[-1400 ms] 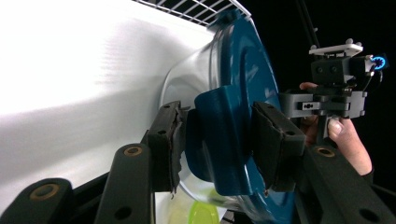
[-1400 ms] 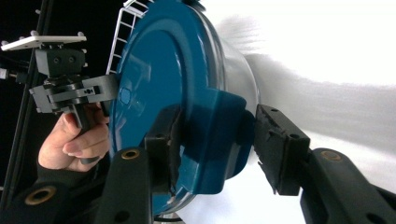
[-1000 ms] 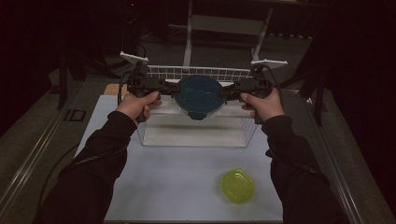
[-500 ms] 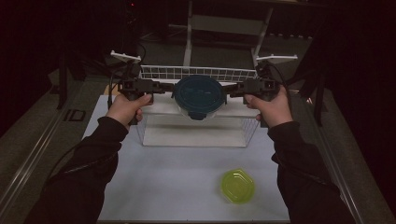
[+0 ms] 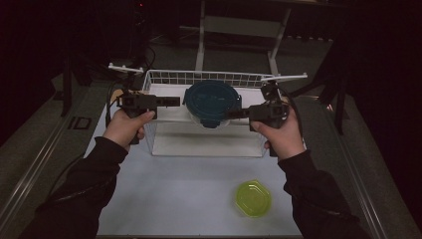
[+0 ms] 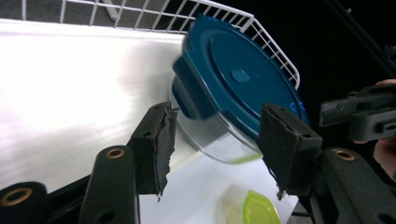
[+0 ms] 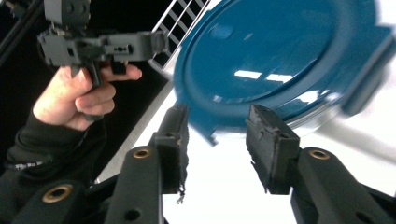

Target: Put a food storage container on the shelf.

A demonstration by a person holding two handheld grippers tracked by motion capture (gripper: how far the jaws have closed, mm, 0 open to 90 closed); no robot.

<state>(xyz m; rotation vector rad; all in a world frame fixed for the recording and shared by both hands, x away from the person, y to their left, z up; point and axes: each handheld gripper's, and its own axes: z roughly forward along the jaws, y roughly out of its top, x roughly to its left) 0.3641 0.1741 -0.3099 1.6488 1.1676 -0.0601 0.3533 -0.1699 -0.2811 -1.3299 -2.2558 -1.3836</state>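
Blue-lidded glass container (image 6: 238,88) beyond the parted jaws, beside white wire basket (image 6: 154,14).

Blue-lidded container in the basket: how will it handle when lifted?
Probably stiff: the blue lid looks like hard moulded plastic. The clear bowl under it looks like glass, so likely heavy and breakable. Glossy surfaces may slip; the side tab seems the safest hold.

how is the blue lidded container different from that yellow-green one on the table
The blue lidded container is clearly larger than the yellow-green container. The blue one has a round dark blue lid with side tabs over a clear bowl; the yellow-green one is translucent and many-sided. The blue one is at the white wire basket, tilted between the grippers; the yellow-green one lies flat on the white table, nearer the person. Both are small food containers.
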